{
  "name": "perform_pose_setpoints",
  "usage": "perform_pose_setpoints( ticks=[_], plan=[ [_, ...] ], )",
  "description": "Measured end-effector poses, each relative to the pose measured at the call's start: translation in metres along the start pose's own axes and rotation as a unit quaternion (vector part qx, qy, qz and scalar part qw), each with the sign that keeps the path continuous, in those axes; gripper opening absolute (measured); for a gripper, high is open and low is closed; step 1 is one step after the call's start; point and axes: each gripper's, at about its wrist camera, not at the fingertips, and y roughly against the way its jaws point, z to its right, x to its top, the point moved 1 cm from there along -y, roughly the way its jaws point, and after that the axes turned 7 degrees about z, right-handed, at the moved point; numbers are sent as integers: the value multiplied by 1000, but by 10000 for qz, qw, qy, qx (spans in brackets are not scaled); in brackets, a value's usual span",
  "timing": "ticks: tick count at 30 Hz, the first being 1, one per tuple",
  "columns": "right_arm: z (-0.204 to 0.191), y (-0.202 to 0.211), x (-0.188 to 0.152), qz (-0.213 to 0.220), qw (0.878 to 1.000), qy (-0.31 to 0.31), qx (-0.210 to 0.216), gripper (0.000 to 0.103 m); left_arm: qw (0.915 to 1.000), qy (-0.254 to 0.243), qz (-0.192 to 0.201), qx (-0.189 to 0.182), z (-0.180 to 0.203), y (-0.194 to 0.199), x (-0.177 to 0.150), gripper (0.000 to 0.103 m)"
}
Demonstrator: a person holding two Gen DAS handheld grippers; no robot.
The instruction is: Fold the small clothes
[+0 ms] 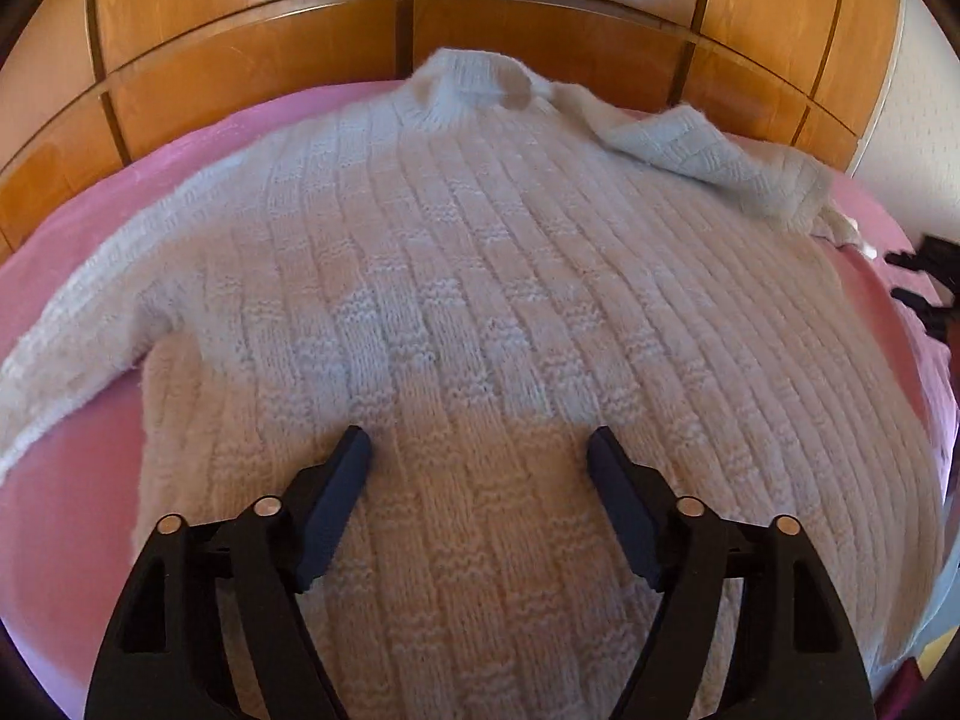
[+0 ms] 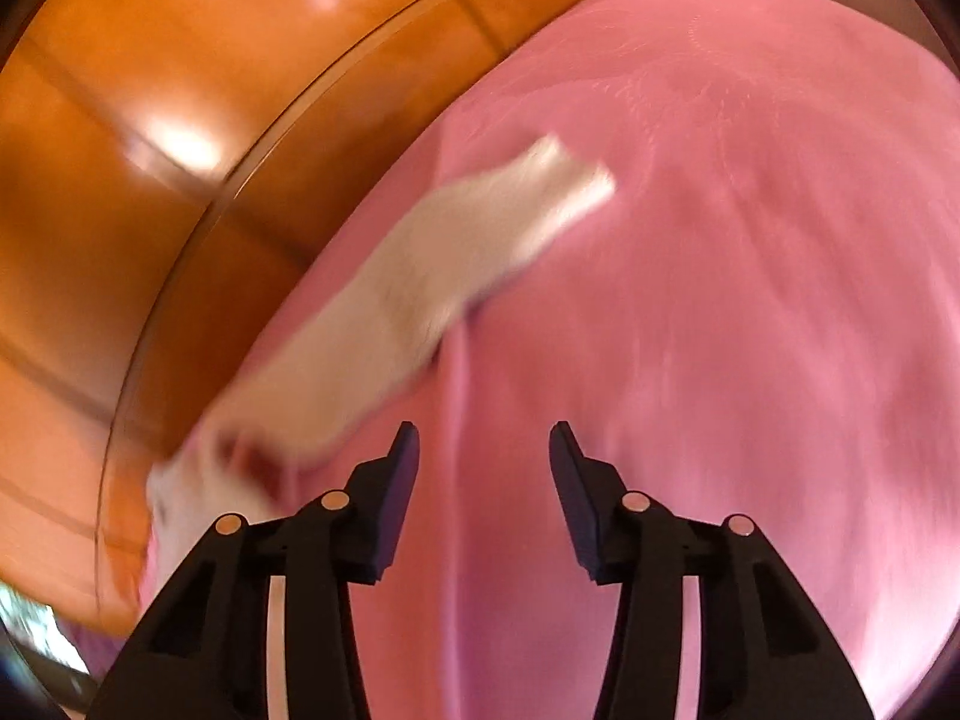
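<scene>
A cream ribbed knit sweater (image 1: 480, 276) lies flat on the pink bedspread (image 1: 198, 138), collar (image 1: 474, 84) at the far end. Its right sleeve (image 1: 708, 162) is folded over the body; its left sleeve (image 1: 78, 324) stretches out to the left. My left gripper (image 1: 478, 447) is open and empty, hovering over the lower middle of the sweater. My right gripper (image 2: 484, 441) is open and empty above bare pink bedspread (image 2: 720, 300). In the blurred right wrist view a white sleeve (image 2: 468, 252) lies ahead and to the left of it.
A glossy wooden wardrobe (image 1: 360, 0) stands just behind the bed and also shows in the right wrist view (image 2: 150, 150). Dark objects (image 1: 924, 276) lie at the bed's right edge.
</scene>
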Motion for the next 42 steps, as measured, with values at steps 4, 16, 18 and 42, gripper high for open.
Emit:
perform_pose_setpoints(
  ticks=[4,16,18,42],
  plan=[
    [10,-44,34,3,9983,-568,-164,45,10000,56,44,-10,-1,-7,3,80],
    [-8,-26,82,685,9930,470,-837,7,9999,108,107,-21,4,-17,6,84],
    [-6,-5,93,1035,9864,684,-1078,7,9999,118,114,-28,4,-17,6,84],
    [-13,74,-49,-532,9855,1581,325,56,9979,564,293,-107,-33,37,9,84]
  ],
)
